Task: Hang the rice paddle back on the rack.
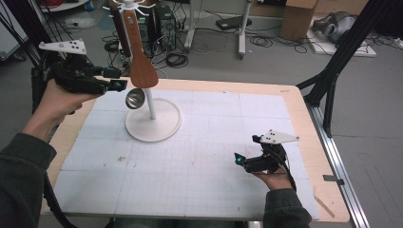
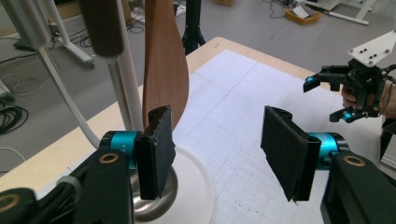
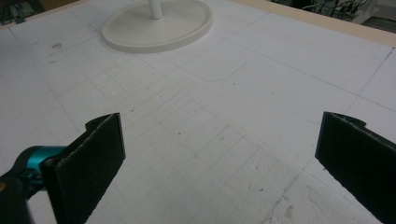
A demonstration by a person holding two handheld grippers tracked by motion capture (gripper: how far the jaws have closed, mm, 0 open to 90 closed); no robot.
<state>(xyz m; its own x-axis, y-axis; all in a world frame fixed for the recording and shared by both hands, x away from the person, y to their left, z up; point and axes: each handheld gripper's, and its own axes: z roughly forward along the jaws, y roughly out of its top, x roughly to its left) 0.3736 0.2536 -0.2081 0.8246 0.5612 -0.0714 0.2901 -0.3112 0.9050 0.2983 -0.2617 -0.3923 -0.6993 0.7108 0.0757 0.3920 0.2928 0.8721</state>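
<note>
Ladle (image 1: pixel 135 98) and wooden spatula (image 1: pixel 141 57) hang on rack (image 1: pixel 153 124) (looks hung already). Left gripper (image 1: pixel 119 85) jaws released beside ladle; right gripper (image 1: pixel 239 159) open, idle over tabletop (image 1: pixel 199 161).

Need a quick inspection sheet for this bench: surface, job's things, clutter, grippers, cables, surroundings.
Surface: white gridded mat on a wooden table, scuffed.
Job's things: white stand with a wooden spatula and a steel ladle hanging from it.
Clutter: nothing seen on the mat.
Grippers: left gripper open, one pad beside the ladle; right gripper open, nothing between the jaws.
Cables: loose coils on the floor.
Surroundings: cardboard box, black frame legs.
</note>
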